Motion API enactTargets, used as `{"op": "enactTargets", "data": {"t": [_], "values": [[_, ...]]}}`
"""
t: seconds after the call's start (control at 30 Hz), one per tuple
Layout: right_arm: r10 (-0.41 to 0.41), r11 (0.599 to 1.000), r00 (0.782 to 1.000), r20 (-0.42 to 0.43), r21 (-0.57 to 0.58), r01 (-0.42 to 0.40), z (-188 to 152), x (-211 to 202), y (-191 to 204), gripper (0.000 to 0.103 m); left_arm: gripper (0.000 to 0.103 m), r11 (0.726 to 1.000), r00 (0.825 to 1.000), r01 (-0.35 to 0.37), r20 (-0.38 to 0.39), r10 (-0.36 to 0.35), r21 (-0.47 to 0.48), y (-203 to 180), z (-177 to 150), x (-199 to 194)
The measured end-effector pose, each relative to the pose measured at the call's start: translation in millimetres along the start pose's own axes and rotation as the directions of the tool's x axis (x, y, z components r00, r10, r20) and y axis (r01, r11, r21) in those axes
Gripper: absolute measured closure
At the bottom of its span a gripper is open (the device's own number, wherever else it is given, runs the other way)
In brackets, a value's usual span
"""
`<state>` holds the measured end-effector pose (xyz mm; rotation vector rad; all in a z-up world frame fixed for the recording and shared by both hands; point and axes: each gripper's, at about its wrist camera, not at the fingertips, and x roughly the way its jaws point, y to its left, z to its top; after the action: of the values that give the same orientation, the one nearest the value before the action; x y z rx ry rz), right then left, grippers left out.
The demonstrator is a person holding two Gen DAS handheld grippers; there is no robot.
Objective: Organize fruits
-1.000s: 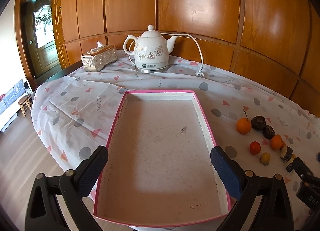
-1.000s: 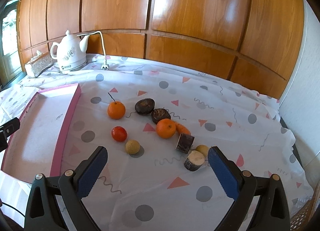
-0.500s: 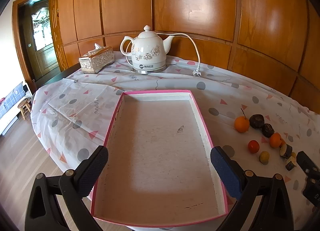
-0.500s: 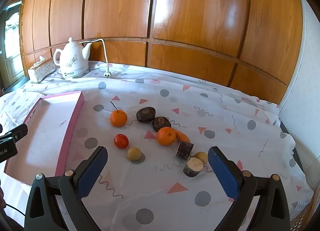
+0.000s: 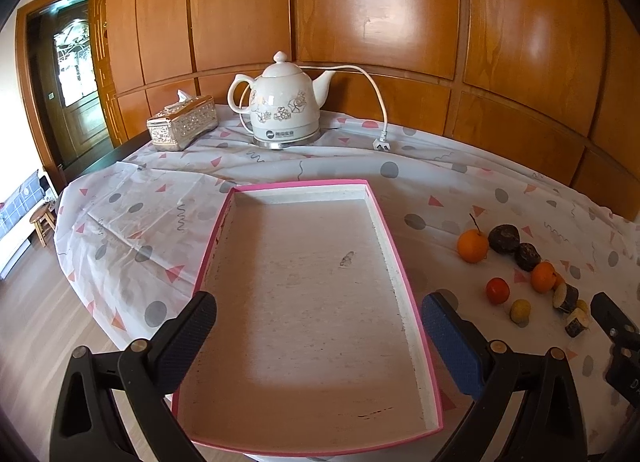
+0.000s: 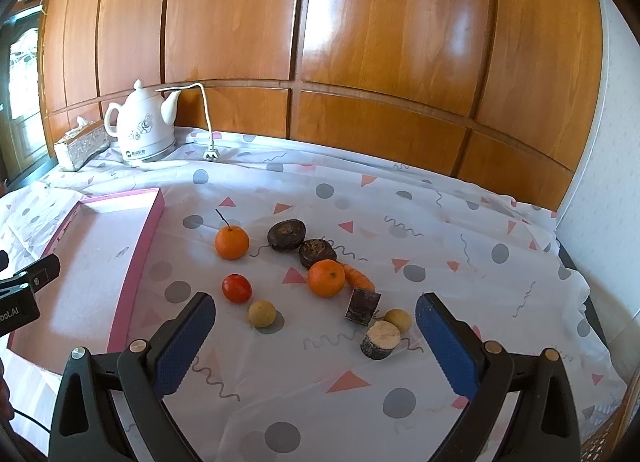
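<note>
A shallow pink-rimmed tray (image 5: 394,258) lies on the tablecloth with nothing in it; my left gripper (image 5: 318,336) hangs open over its near half. To the tray's right lies a cluster of fruit: a stemmed orange (image 6: 231,242), two dark brown fruits (image 6: 286,235), a second orange (image 6: 326,278), a small carrot (image 6: 359,279), a red tomato (image 6: 237,288), a small yellow fruit (image 6: 261,314) and cut dark-skinned pieces (image 6: 380,340). My right gripper (image 6: 314,336) is open, just in front of the cluster, holding nothing. The tray (image 6: 154,217) appears at the left there.
A white teapot kettle (image 5: 282,109) with its cord and plug (image 5: 382,145) stands at the back by the wood panelling. A silver tissue box (image 5: 182,127) sits to its left. The table's left edge drops to the floor; a white wall bounds the right.
Both grippers have drawn back and risen a little, so the tray and fruit appear slightly farther off. Nothing on the table has moved. Both grippers stay open.
</note>
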<state>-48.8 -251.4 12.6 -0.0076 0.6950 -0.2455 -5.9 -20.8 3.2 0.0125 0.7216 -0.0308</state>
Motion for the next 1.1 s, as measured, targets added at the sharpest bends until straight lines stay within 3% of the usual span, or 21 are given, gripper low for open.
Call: {"op": "enactTargets", "data": {"t": [0.4, 0.57, 0.63, 0.83, 1.1], "values": [[-0.004, 1.0, 1.0, 0.005, 0.013, 0.004, 0.9, 0.6, -6.9, 0.001, 0.0, 1.0, 1.0, 0.021, -0.008, -0.021, 0.014, -6.4, 0.1, 1.4], [-0.002, 1.0, 1.0, -0.009, 0.024, 0.002, 4.6, 5.9, -18.6, 0.001, 0.0, 0.993, 0.993, 0.117, -0.014, -0.117, -0.008, -5.6, 1.5, 1.2], [-0.028, 0.999, 1.0, -0.014, 0.026, 0.028, 7.0, 9.2, -29.8, 0.001, 0.0, 0.988, 0.988, 0.152, -0.021, -0.153, -0.023, -5.6, 2.0, 2.8], [-0.064, 0.997, 0.995, -0.072, 0.042, 0.067, 9.9, 23.3, -71.9, 0.001, 0.0, 0.985, 0.984, 0.171, -0.049, -0.17, 0.026, -21.1, 1.6, 5.7], [-0.157, 0.965, 0.973, -0.172, 0.183, 0.188, 11.2, 39.6, -163.3, 0.001, 0.0, 0.964, 0.968, 0.233, -0.122, -0.219, 0.124, -45.5, 0.9, 18.1]]}}
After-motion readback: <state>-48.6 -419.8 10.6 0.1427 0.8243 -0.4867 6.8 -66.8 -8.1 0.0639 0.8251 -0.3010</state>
